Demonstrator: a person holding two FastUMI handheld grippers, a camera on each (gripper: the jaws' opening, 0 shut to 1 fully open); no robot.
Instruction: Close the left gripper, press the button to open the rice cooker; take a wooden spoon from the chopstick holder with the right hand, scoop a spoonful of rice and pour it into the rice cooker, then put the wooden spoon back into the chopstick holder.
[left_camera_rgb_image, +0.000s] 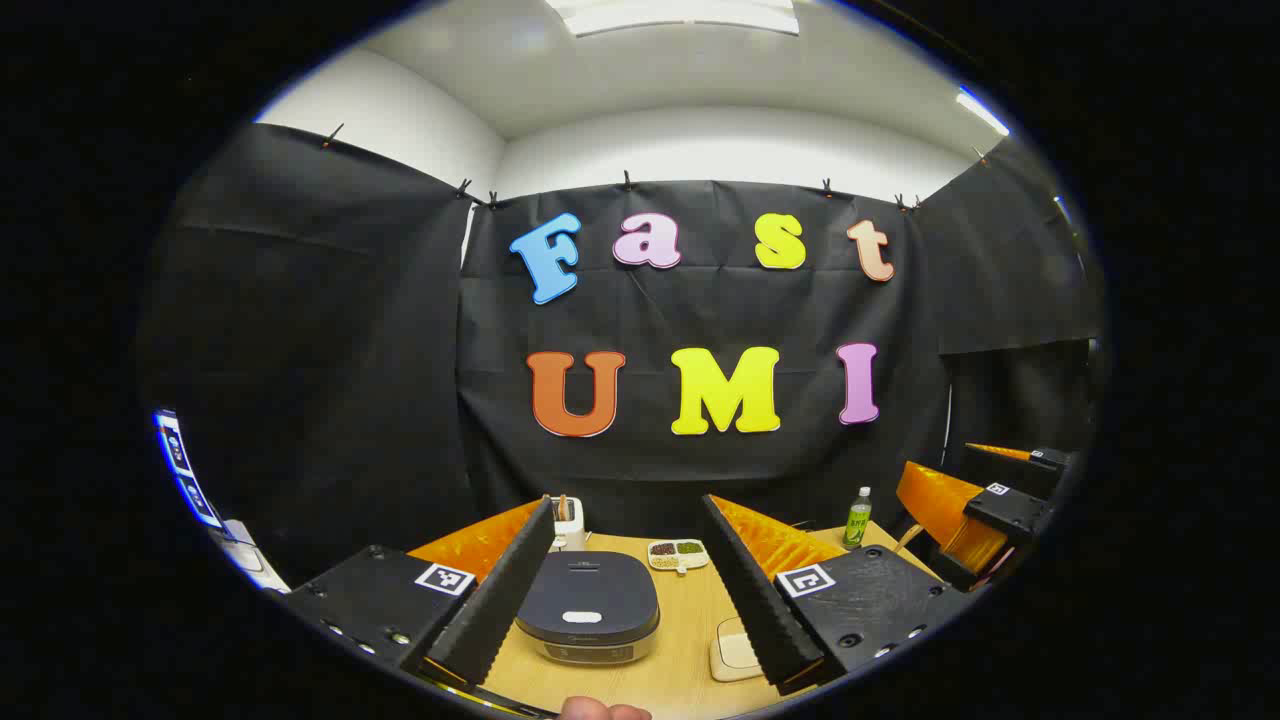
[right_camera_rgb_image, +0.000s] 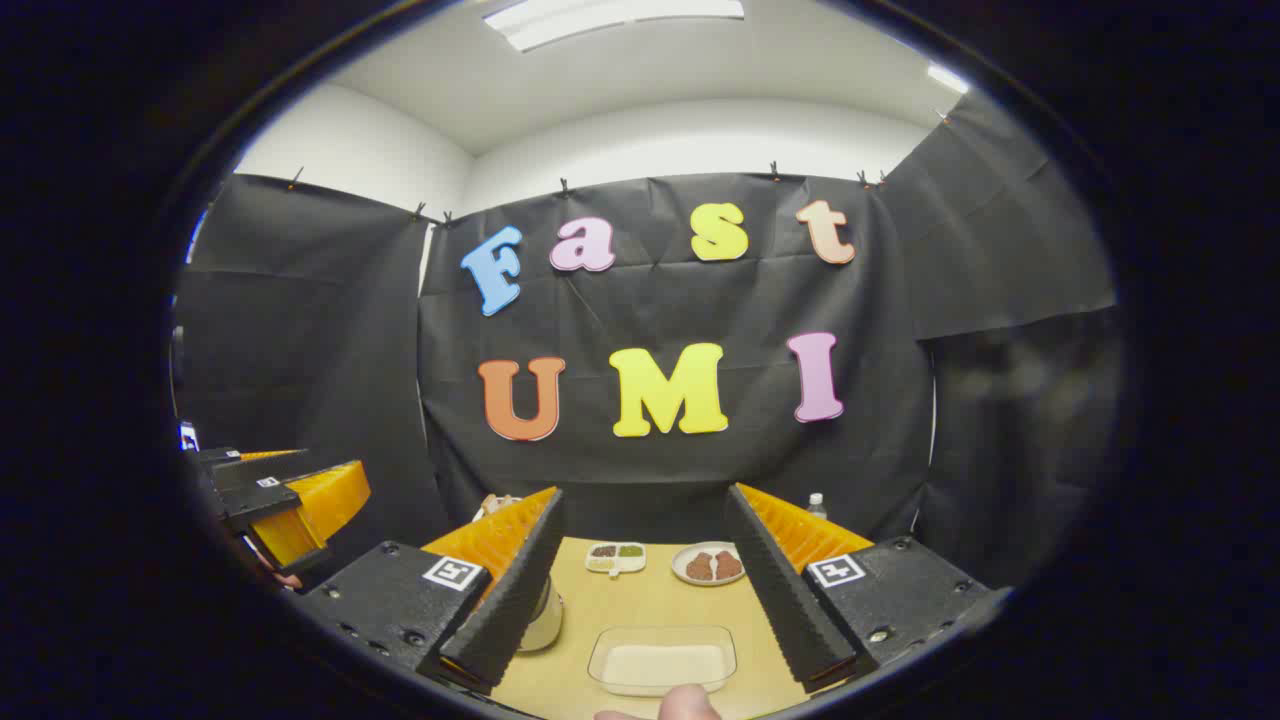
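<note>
Left gripper (left_camera_rgb_image: 630, 590): fingers spread — bring them together first.
Rice cooker (left_camera_rgb_image: 588, 604): lid down, at 12 o'clock between them.
Button (left_camera_rgb_image: 582, 617): press squarely.
Right gripper (right_camera_rgb_image: 645, 590): spread, idle.

The dark rice cooker (left_camera_rgb_image: 588, 607) sits lid-shut between the left jaws, its pale button (left_camera_rgb_image: 582, 617) facing them. The white chopstick holder (left_camera_rgb_image: 567, 523) stands just beyond it, wooden handles upright. A clear dish of rice (right_camera_rgb_image: 662, 661) lies between the right jaws.
</note>
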